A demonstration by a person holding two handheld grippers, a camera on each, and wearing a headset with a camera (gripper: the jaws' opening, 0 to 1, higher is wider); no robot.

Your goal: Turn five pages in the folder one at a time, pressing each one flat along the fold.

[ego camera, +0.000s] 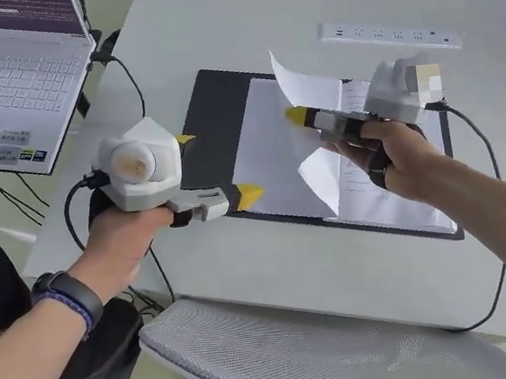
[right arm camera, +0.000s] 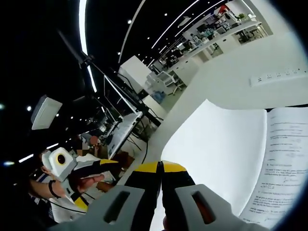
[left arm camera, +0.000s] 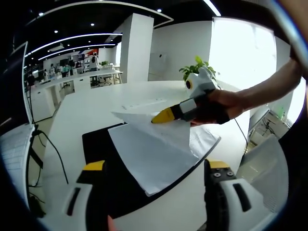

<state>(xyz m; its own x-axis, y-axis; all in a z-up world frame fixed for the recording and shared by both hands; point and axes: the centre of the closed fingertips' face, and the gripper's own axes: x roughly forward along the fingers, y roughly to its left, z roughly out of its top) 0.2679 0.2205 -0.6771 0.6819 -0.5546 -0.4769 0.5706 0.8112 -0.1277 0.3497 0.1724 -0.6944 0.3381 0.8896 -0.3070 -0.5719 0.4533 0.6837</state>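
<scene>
Two grippers work over a black folder (ego camera: 207,113) lying open on the white counter (ego camera: 217,21). The right gripper (ego camera: 298,115) has its fingers (right arm camera: 150,174) pressed together on a white page (ego camera: 300,80) – pinched near the free edge and lifted off the stack, so the sheet curls up and bows over the middle of the folder. In the right gripper view the yellow tips meet with no gap between them, and the sheet spreads out beyond them, blank on the side that faces the camera. Under the raised sheet, a printed page (ego camera: 365,182) lies flat on the folder's right half and a blank one (ego camera: 267,147) on the left half.

The left gripper (ego camera: 217,168) hangs in the air at the folder's near left corner, its fingers (left arm camera: 92,168) spread wide and holding nothing; through the gap between them the left gripper view shows the lifted page and the right gripper pinching it.

Beyond the folder a white power strip (ego camera: 391,36) lies on the counter. A laptop (ego camera: 5,71) sits open at the far left, and a grey mesh chair (ego camera: 297,348) stands at the near edge.
</scene>
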